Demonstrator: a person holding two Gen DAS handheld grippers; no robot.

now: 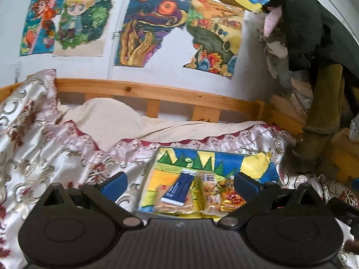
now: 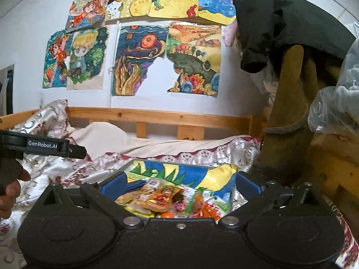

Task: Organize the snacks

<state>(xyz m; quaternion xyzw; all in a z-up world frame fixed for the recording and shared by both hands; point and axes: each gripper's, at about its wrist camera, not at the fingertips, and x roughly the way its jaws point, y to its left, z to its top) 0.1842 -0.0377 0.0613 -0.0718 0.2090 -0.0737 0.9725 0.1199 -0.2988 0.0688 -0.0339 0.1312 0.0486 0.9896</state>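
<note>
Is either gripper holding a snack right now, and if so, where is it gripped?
Nothing is held. The left gripper and the right gripper both stand wide open above the colourful drawing board, with the snack packets lying loose below, untouched by the fingers.

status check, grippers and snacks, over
Left gripper open, empty. Right gripper open, empty. Snacks lying on the painted board on the bed. Nothing in the way.

The bedspread (image 1: 56, 148) is white satin with maroon-and-gold florals. The drawing sheet (image 1: 202, 159) shows blue, yellow and green shapes. A navy packet (image 1: 179, 189) lies among orange-and-gold wrappers (image 1: 232, 198).
</note>
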